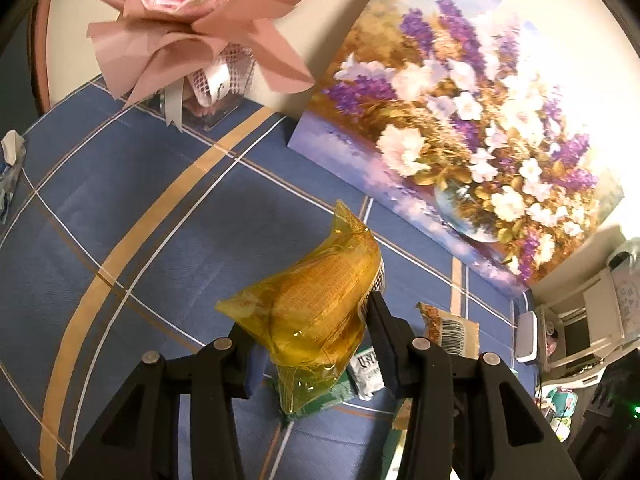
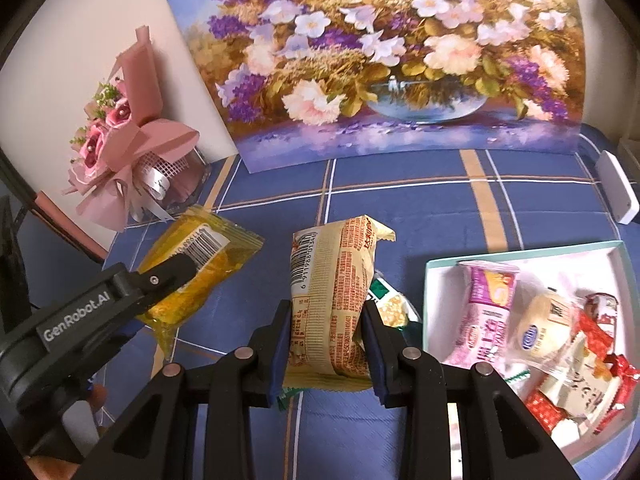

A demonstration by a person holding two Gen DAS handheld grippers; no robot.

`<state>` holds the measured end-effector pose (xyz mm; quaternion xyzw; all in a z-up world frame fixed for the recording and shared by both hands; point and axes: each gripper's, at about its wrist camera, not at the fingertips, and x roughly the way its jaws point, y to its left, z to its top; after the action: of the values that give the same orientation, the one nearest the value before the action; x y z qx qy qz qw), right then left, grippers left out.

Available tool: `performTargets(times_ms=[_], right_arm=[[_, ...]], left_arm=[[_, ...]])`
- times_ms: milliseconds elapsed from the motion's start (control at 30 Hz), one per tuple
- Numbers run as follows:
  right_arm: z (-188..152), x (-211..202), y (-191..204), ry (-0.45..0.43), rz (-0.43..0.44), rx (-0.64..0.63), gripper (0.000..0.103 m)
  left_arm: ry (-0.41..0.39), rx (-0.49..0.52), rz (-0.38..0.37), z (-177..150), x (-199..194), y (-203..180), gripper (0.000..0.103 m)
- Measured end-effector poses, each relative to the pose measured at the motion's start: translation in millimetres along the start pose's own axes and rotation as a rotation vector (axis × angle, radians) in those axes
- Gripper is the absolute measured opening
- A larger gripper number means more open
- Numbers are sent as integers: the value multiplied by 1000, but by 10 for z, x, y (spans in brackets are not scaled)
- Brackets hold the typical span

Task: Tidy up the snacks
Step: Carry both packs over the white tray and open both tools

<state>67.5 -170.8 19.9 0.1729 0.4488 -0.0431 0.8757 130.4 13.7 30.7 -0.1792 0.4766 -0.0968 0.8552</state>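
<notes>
Right fingers (image 2: 326,344) grasping cream snack pack (image 2: 334,300), left fingers (image 1: 308,344) grasping yellow pack (image 1: 316,312), tray (image 2: 520,250) rim beside

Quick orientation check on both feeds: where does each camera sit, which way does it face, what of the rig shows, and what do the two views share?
Left wrist: sits on the left gripper, facing down its fingers over the blue checked tablecloth toward the flower painting; its jaws pinch the yellow snack pack.
Right wrist: sits on the right gripper, facing the same painting; its jaws clamp the beige snack pack, the snack box to the right, the left gripper at left.
Shared: painting, pink bouquet, tablecloth, yellow pack, beige pack.
</notes>
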Motion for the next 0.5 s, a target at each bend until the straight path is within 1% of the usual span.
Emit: performTargets(times_ms=[167, 500], right_arm=[[-51, -136, -112, -14, -18, 13, 36], [-144, -325, -477, -20, -34, 68, 36]], left_arm=[[-9, 23, -16, -108, -131, -145, 47], [23, 94, -37, -352, -176, -502, 47]])
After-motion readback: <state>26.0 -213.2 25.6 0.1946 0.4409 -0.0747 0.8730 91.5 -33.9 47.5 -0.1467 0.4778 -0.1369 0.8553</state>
